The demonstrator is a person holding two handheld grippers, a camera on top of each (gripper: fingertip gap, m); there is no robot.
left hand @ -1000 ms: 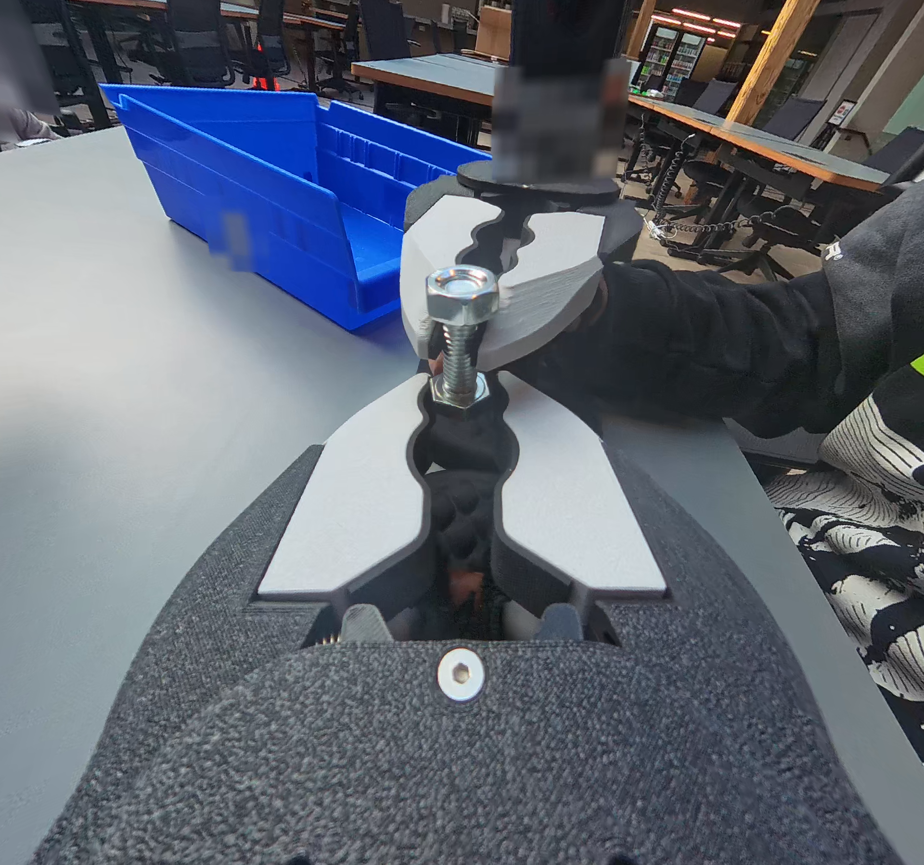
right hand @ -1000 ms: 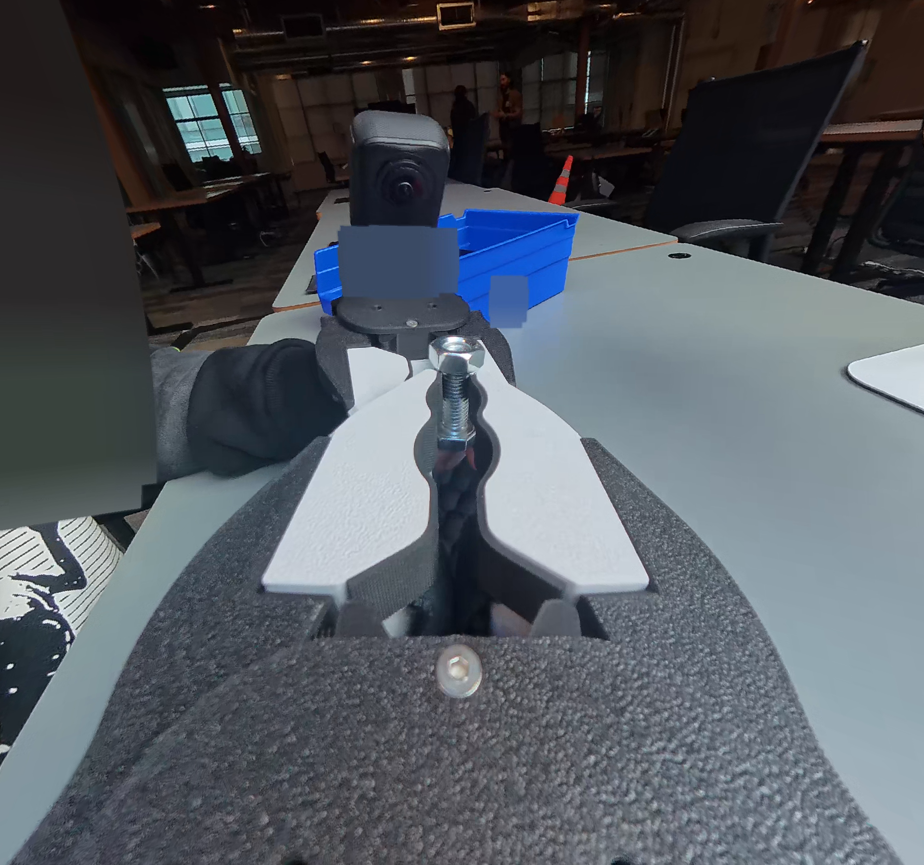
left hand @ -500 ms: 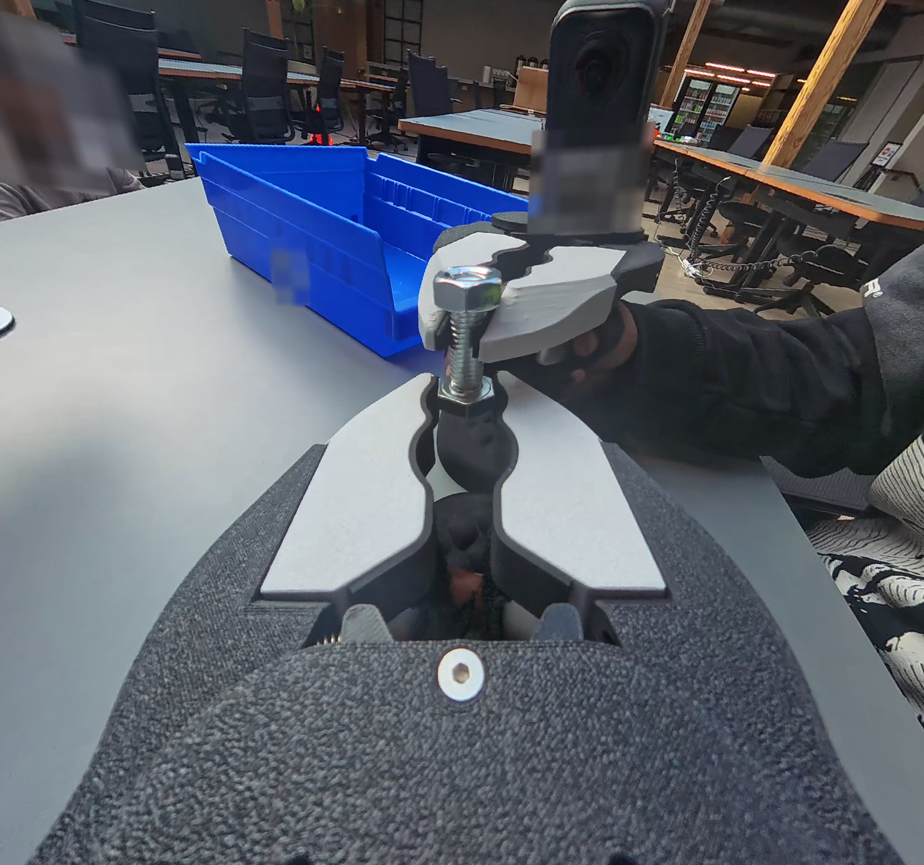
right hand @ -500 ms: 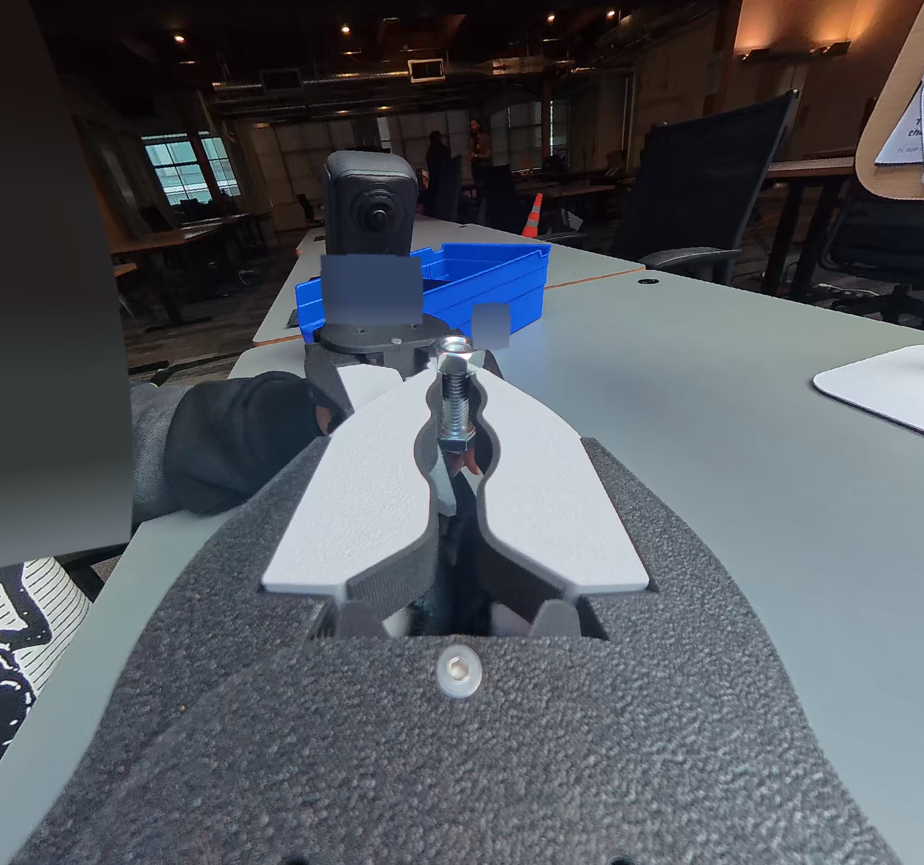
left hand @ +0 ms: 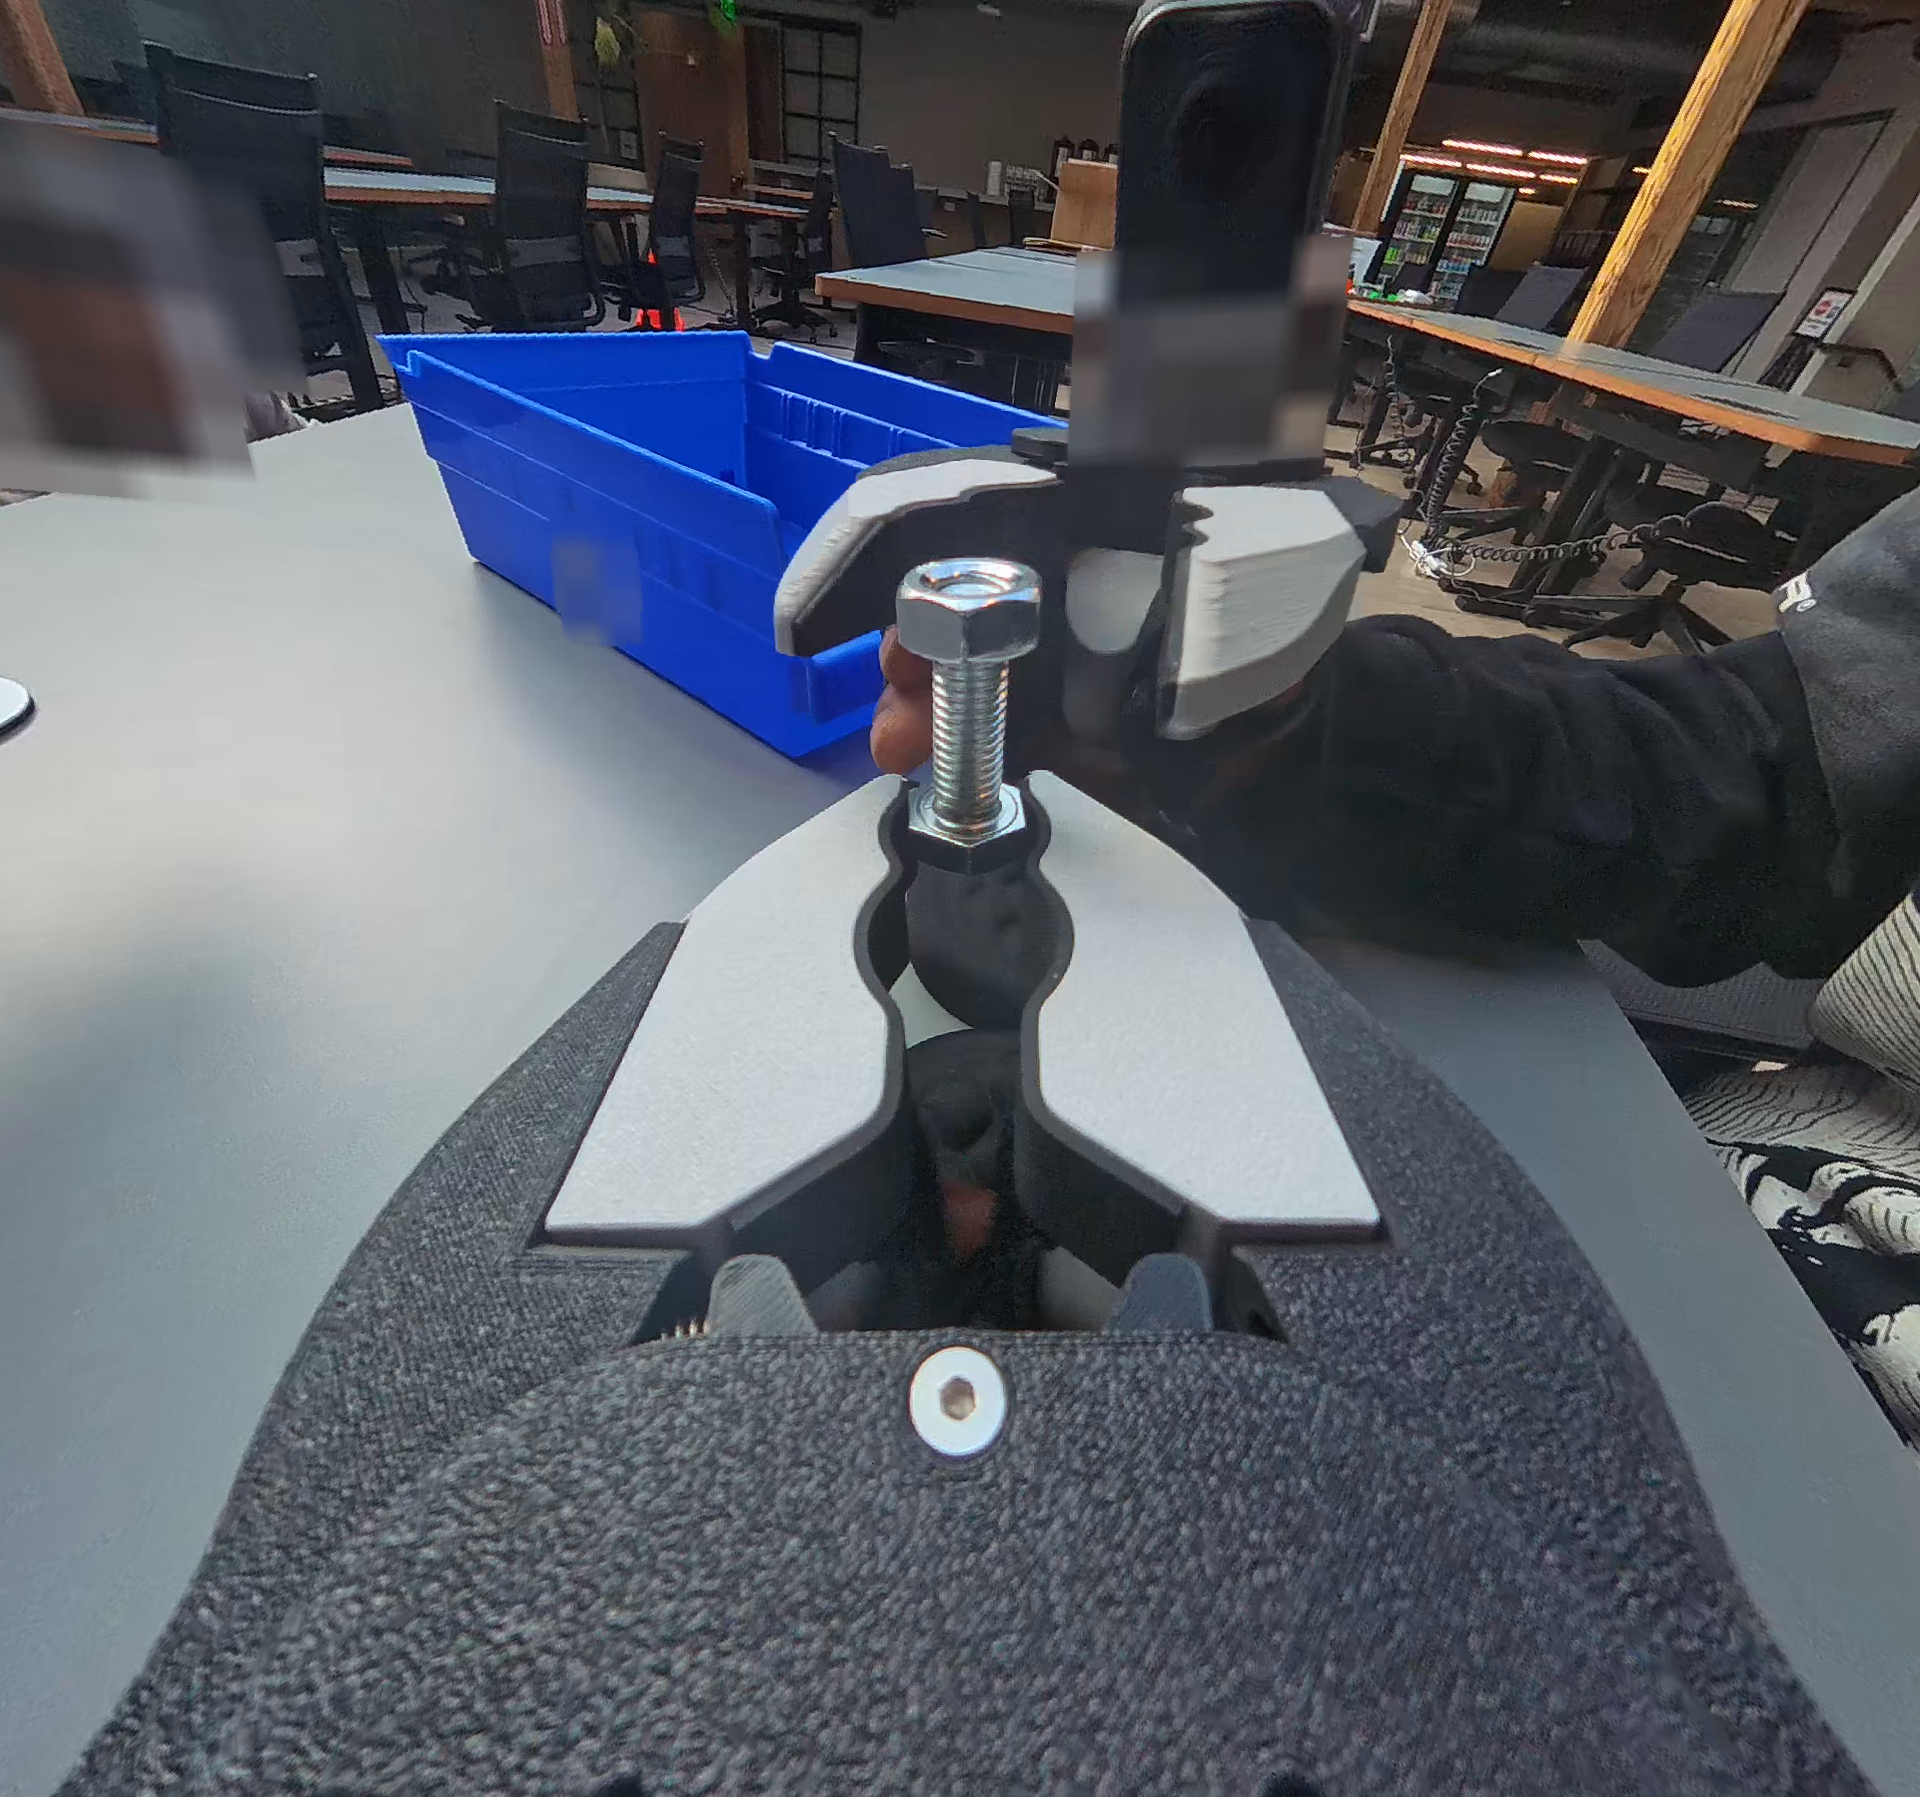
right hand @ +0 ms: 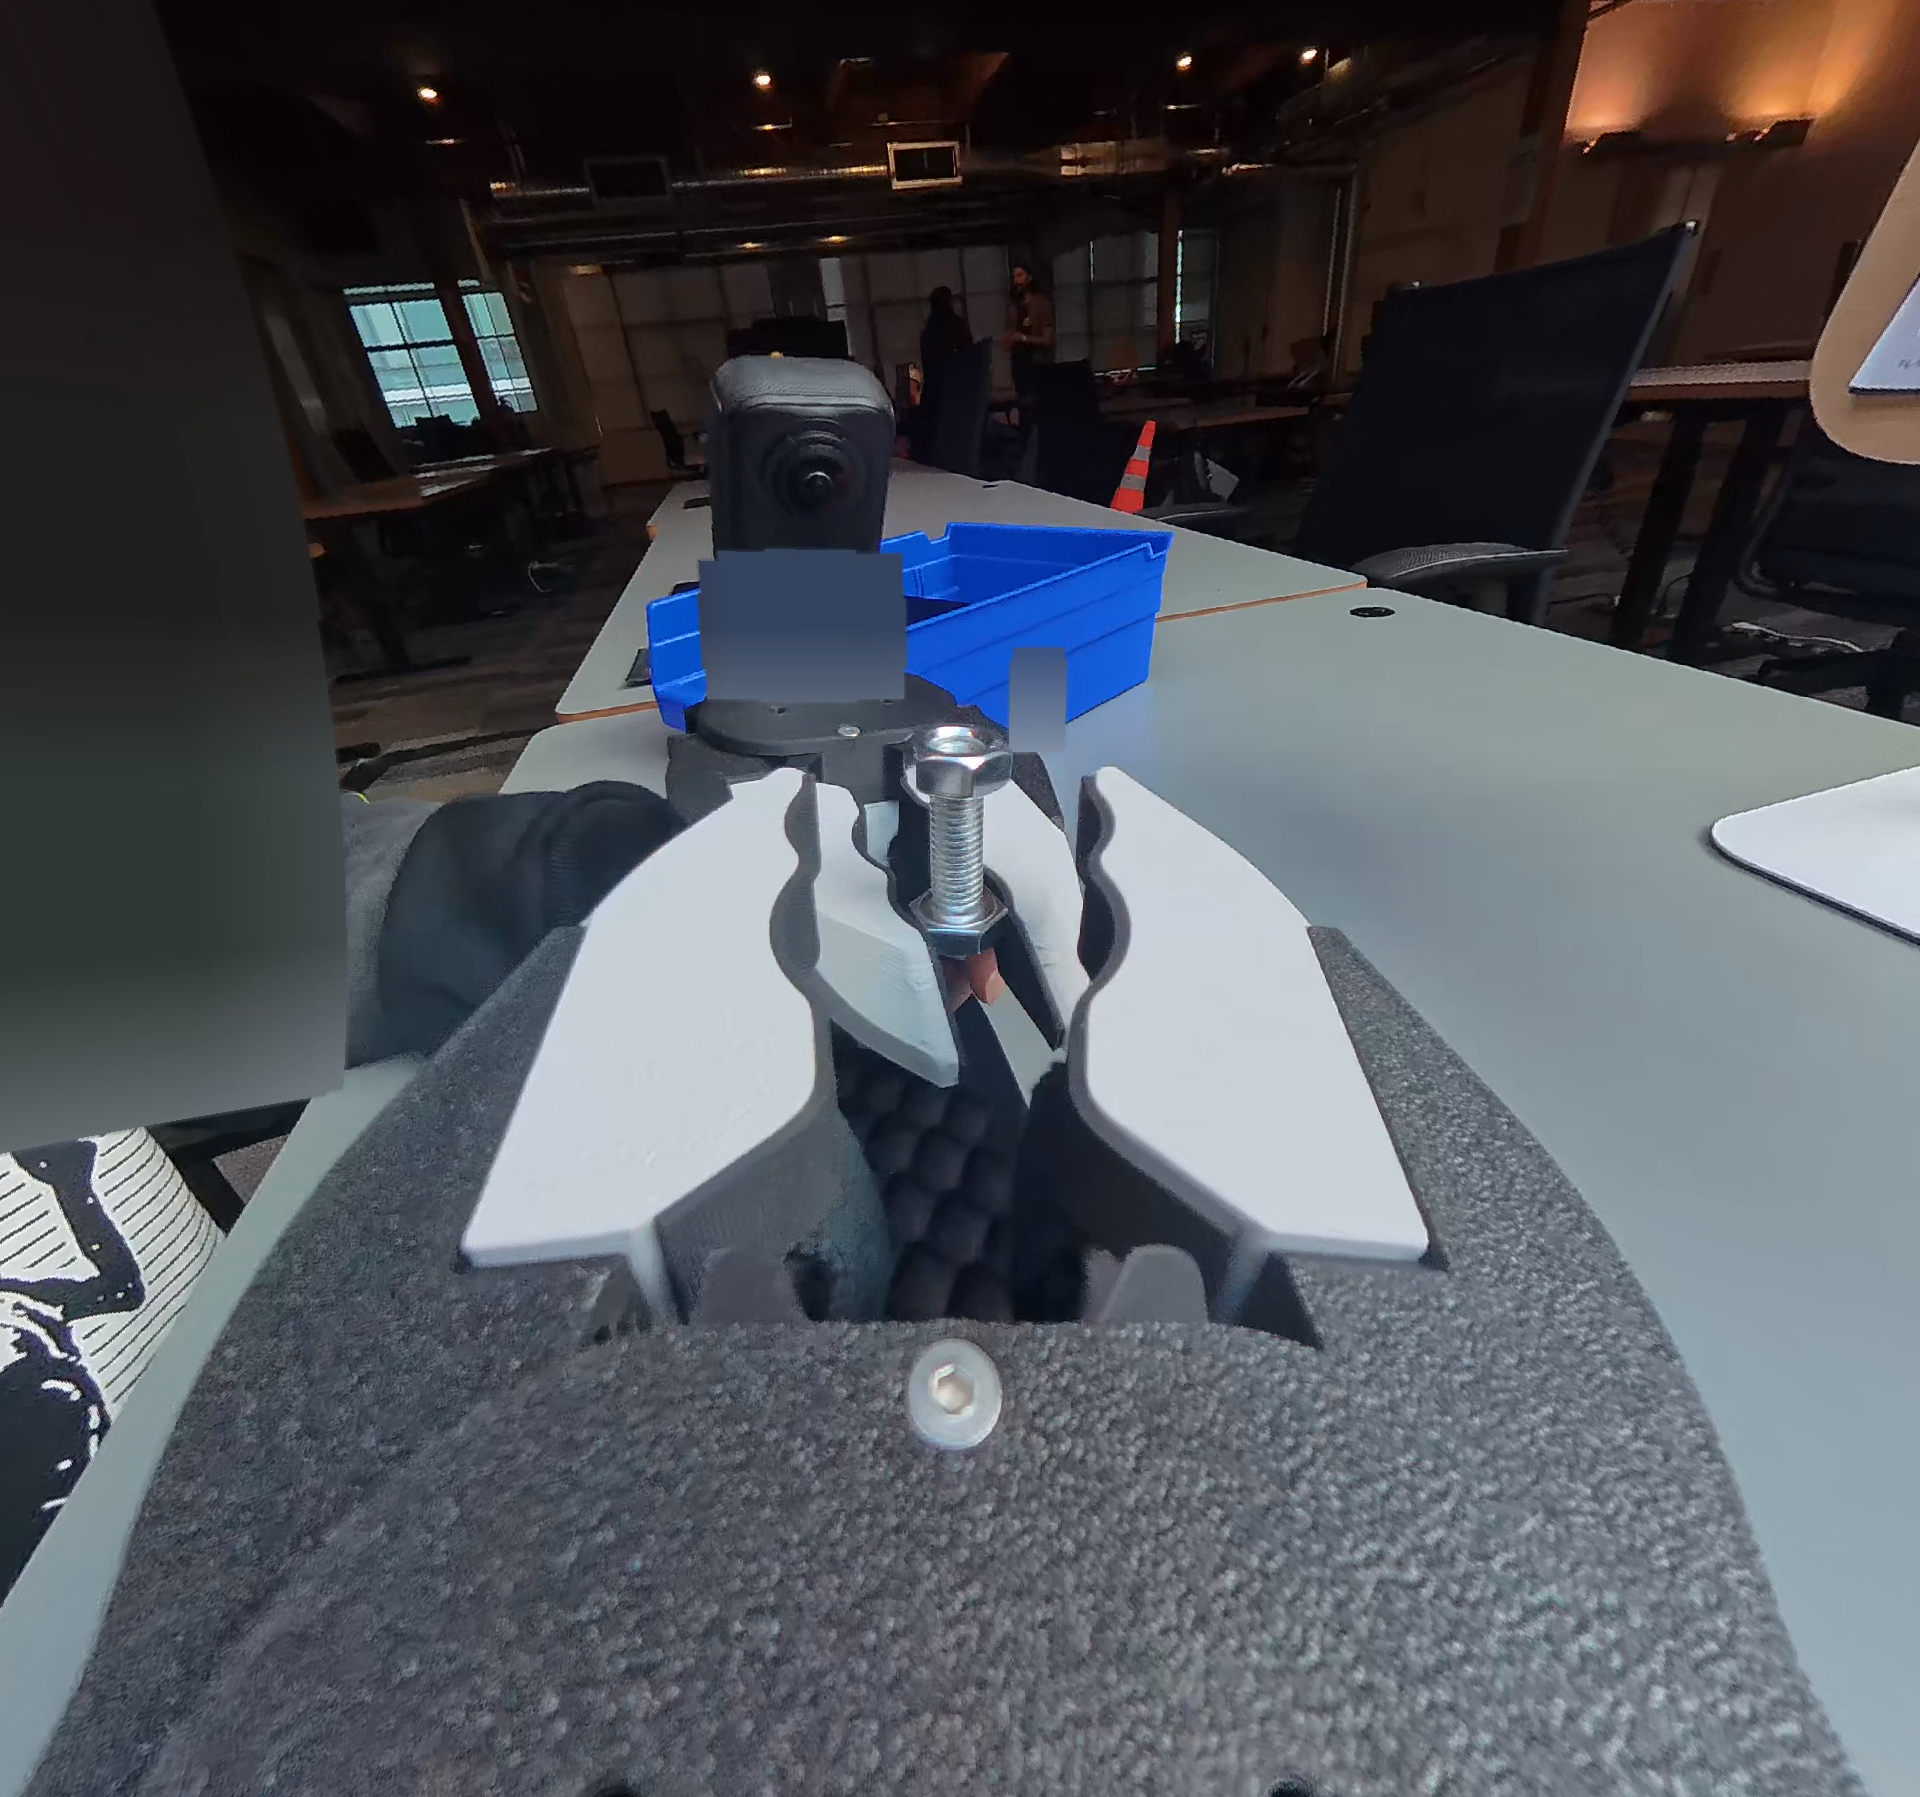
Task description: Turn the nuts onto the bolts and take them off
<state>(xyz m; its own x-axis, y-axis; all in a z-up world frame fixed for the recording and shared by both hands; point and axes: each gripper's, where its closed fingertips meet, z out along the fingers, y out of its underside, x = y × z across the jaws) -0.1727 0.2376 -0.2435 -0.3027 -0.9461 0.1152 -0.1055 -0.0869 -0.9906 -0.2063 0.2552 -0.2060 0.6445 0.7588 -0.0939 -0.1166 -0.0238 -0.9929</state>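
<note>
So the left gripper (left hand: 966,812) with its flat grey fingers is clenched on the lower silver hex nut (left hand: 967,820), and that holds the threaded silver steel bolt (left hand: 966,745) standing upright above the table. A second silver hex piece (left hand: 967,613) sits at the very top of the bolt; might be the bolt's own head rather than another nut, the angle doesn't really settle it. The right gripper (right hand: 940,874) has its grey fingers spread wide, released, one on each side of the bolt and touching nothing, as far as I can see. In the left wrist view that same right gripper (left hand: 987,604) sits just behind the bolt, held by a hand in a black glove (left hand: 1455,791). The matte grey table (left hand: 260,812) runs underneath, and an open-fronted blue plastic bin (left hand: 623,490) stands on it, farther back to the left of the bolt.
</note>
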